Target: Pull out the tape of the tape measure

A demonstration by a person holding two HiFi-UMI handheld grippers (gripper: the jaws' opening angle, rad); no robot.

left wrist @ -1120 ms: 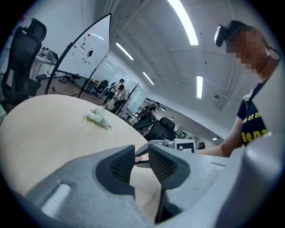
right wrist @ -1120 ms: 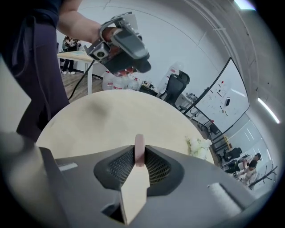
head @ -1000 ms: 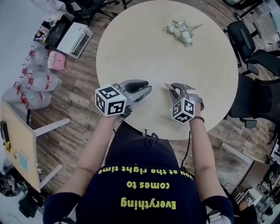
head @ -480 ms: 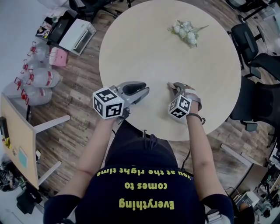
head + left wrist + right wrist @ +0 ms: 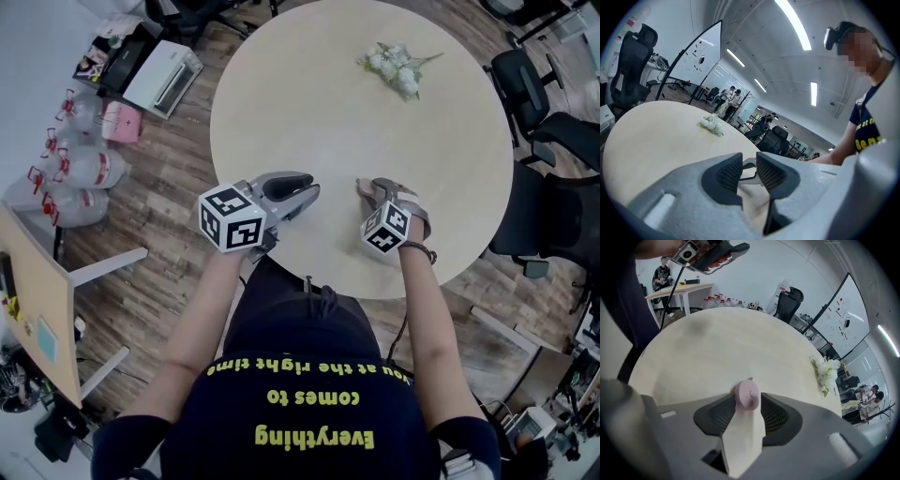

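A small round pink tape measure [image 5: 747, 394] stands on the pale round table [image 5: 356, 112], right at the tips of my right gripper [image 5: 747, 403]. That gripper's jaws are opening, and the case sits in the gap between the pads with no tape drawn out. From the head view my right gripper [image 5: 364, 188] is near the table's front edge. My left gripper [image 5: 311, 194] lies a short way to its left, pointing toward it. The left gripper's pads [image 5: 729, 172] stand a narrow gap apart with nothing pressed between them. A thin grey piece shows beyond the gap.
A sprig of white flowers [image 5: 394, 66] lies at the table's far right. Black office chairs [image 5: 548, 108] stand to the right. On the floor to the left are a white printer [image 5: 164, 77], plastic bottles [image 5: 80, 173] and a small side table [image 5: 37, 309].
Both grippers keep their places over the near table edge. The head camera has shifted slightly.
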